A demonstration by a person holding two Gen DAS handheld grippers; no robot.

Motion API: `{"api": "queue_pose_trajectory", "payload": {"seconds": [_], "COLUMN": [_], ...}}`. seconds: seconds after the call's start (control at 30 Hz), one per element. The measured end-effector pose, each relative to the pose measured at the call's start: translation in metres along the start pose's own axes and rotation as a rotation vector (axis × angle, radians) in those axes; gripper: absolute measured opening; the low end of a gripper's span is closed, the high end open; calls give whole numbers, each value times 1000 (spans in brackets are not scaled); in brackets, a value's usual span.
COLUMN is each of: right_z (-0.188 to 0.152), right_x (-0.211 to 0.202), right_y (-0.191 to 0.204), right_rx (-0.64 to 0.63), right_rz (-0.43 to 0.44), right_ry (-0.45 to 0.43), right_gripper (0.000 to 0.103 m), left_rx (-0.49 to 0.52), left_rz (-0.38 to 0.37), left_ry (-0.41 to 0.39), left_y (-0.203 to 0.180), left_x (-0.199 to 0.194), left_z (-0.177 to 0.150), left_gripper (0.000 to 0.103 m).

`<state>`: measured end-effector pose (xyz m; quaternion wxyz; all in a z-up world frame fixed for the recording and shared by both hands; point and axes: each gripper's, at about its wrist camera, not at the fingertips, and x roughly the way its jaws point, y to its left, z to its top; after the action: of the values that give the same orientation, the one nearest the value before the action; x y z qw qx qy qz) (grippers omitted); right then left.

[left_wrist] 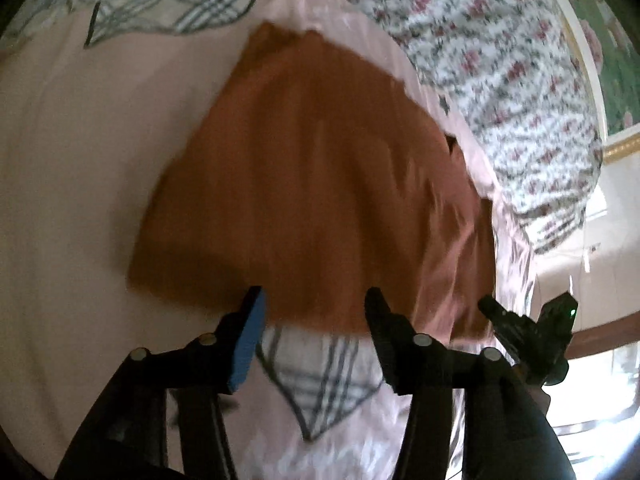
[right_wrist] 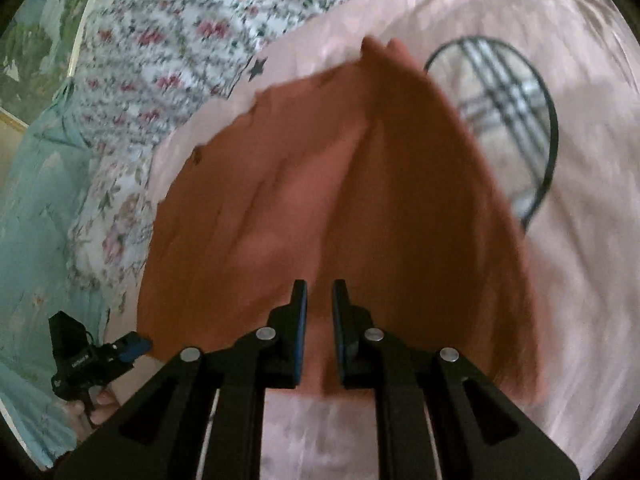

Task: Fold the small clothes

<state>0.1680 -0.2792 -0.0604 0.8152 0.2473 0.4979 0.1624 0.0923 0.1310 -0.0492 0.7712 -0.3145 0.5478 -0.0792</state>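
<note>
1. Where the pink bedsheet [left_wrist: 60, 184] is smooth, an orange-brown cloth [left_wrist: 312, 184] lies spread on it, blurred by motion in both views.
2. In the right wrist view the same cloth [right_wrist: 280, 208] shows a raised fold running up its middle, with the right half darker than the left.
3. The left gripper [left_wrist: 314, 320] sits low over the cloth's near edge, its two fingers wide apart and nothing between them; the blue pad on the left finger [left_wrist: 250, 344] faces inward.
4. The right gripper [right_wrist: 320, 312] points along the cloth's central fold, and its fingers stand close together with a narrow gap. The cloth fills the view in that gap, but I cannot tell whether the pads are pinching it or only hovering over it.
5. From the left wrist view the right gripper [left_wrist: 532, 328] appears at the cloth's right edge, tilted, with a small green light on its body.
6. From the right wrist view the left gripper [right_wrist: 132, 348] shows at lower left, just beside the cloth's corner, with the person's fingertips [right_wrist: 105, 400] under its handle.
7. A plaid patch [left_wrist: 320, 376] printed on the sheet lies just below the cloth, and another plaid patch [right_wrist: 508, 120] shows to its right.
8. A flowered quilt [left_wrist: 500, 80] is bunched beside the sheet, beyond the cloth.
9. A pale blue fabric [right_wrist: 36, 240] hangs at the far left of the right wrist view.
</note>
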Motion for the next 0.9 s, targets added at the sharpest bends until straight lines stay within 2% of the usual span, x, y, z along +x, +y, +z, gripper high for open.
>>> {"api": "queue_pose_trajectory", "payload": {"seconds": [0.13, 0.2, 0.27, 0.5, 0.73, 0.8, 0.87, 0.9], "right_z": [-25, -34, -39, -44, -35, -32, -29, -27], "right_x": [-2, -4, -4, -4, -7, -7, -6, -7], "right_y": [15, 21, 27, 40, 42, 40, 38, 36], "right_rx": [-20, -36, -51, -87, -118, -116, -117, -116], "right_rz": [-3, -3, -5, 13, 23, 23, 22, 21], "right_ry": [29, 37, 45, 69, 102, 107, 114, 116], "right_gripper": [17, 27, 31, 32, 32, 32, 32, 32], "left_rx": [-20, -31, -56, -140, -211, -239, -251, -249], "left_rz": [-24, -31, -37, -54, -38, -6, 27, 53], "left_ry": [44, 40, 18, -29, -150, -201, -233, -247], "left_y": [8, 12, 15, 26, 28, 32, 33, 34], "left_x": [1, -2, -6, -3, 5, 6, 9, 11], "left_z": [-26, -33, -35, -32, -14, -1, 12, 20], "left_gripper": [56, 58, 62, 72, 76, 72, 61, 44]}}
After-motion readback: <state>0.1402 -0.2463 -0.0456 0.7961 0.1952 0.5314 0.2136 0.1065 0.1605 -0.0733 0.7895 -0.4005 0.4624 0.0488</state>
